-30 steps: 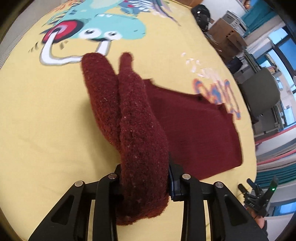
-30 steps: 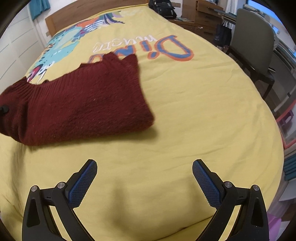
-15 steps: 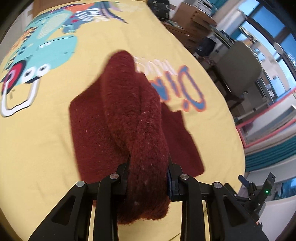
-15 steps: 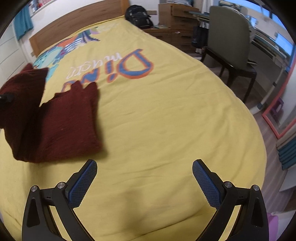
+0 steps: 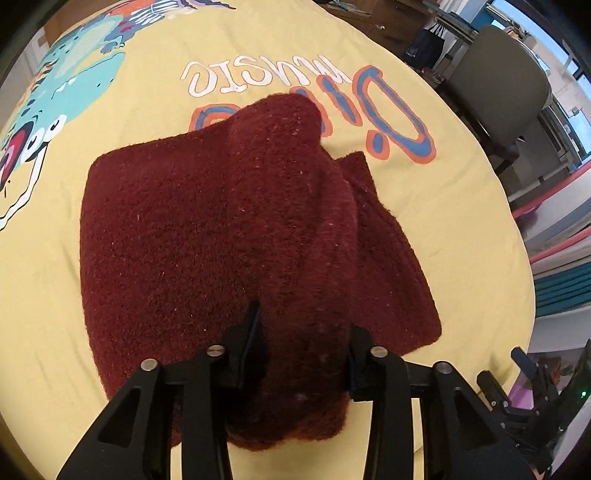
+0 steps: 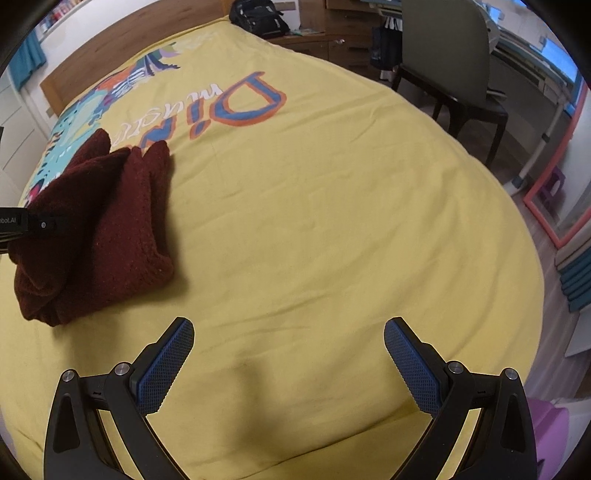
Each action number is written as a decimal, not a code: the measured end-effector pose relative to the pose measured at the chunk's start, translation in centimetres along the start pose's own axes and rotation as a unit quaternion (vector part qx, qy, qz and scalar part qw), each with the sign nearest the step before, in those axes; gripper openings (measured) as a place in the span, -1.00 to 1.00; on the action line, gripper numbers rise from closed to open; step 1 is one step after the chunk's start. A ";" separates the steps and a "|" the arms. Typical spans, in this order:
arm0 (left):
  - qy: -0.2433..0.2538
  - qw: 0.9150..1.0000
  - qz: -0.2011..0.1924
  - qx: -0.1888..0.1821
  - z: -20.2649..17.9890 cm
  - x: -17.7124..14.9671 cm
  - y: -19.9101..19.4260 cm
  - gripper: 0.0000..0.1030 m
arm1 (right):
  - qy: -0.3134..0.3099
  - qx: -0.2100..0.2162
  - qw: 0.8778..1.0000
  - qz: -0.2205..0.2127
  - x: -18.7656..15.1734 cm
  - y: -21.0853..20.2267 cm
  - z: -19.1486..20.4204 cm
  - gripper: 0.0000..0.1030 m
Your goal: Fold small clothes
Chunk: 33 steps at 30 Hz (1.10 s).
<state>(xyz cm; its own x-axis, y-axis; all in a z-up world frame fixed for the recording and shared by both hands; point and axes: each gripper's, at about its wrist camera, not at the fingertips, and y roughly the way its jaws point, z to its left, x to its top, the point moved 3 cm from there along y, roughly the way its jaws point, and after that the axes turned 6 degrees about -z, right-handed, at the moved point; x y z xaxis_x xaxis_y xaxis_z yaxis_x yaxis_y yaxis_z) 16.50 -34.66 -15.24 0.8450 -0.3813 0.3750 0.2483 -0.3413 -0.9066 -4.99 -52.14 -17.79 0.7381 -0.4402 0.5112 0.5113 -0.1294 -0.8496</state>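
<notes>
A dark red knitted garment (image 5: 207, 229) lies folded on the yellow bedspread (image 5: 461, 221). One thick fold runs up from between the fingers of my left gripper (image 5: 301, 343) and rests on top of the flat part. The jaws are opening: a dark gap shows between the left pad (image 5: 251, 328) and the knit, while the right pad still touches it. In the right wrist view the garment (image 6: 103, 221) sits at the left. My right gripper (image 6: 288, 354) hangs open over bare bedspread (image 6: 332, 221), well to the right of the garment, with nothing between its fingers.
The bedspread carries a dinosaur print and large lettering (image 6: 236, 107). A grey chair (image 6: 443, 55) and a desk stand past the bed's right edge. A black backpack (image 6: 258, 18) sits beyond the far corner, beside the wooden headboard (image 6: 110, 48).
My left gripper carried the held fold across and down onto the flat part of the garment, and its jaws have parted. The right gripper drifted sideways, away from the garment, staying open.
</notes>
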 end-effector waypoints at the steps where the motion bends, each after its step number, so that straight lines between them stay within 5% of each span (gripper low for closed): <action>1: -0.004 1.000 0.003 0.000 0.2 0.0 0.1 -0.22 | 0.001 0.001 1.000 0.001 -0.1 0.1 0.0 0.99; 5: -0.017 1.000 0.013 0.001 0.8 0.0 0.1 -0.08 | -0.004 0.003 1.000 0.002 -0.2 0.0 0.2 0.99; 8: -0.018 1.000 0.014 0.001 0.8 -0.1 -0.9 0.43 | -0.005 0.002 1.000 0.000 -0.1 -0.2 0.2 0.99; 11: -0.006 1.000 0.004 -0.011 0.4 0.0 -2.4 0.53 | -0.005 0.000 1.000 0.000 0.0 -0.3 0.2 0.99; 14: -0.013 1.000 -0.004 -0.025 0.4 0.3 -3.8 0.98 | -0.005 0.000 1.000 0.000 0.0 -0.3 0.3 0.99; 22: -0.035 0.997 -0.047 -0.050 2.8 1.2 -9.0 0.98 | -0.024 0.011 1.000 -0.006 0.8 -1.3 2.3 0.99; 33: -0.091 0.994 -0.053 0.028 13.2 -2.6 -9.7 0.98 | -0.099 0.071 0.992 -0.014 8.2 -3.7 12.4 0.99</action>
<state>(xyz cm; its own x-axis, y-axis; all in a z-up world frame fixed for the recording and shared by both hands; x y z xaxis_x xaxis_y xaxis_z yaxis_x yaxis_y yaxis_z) 18.17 -18.97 -9.97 0.8829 -0.1830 0.4324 0.3622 -0.3206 -0.8752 4.57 -44.26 -8.84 0.7871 -0.2528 0.5626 0.5803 -0.0060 -0.8144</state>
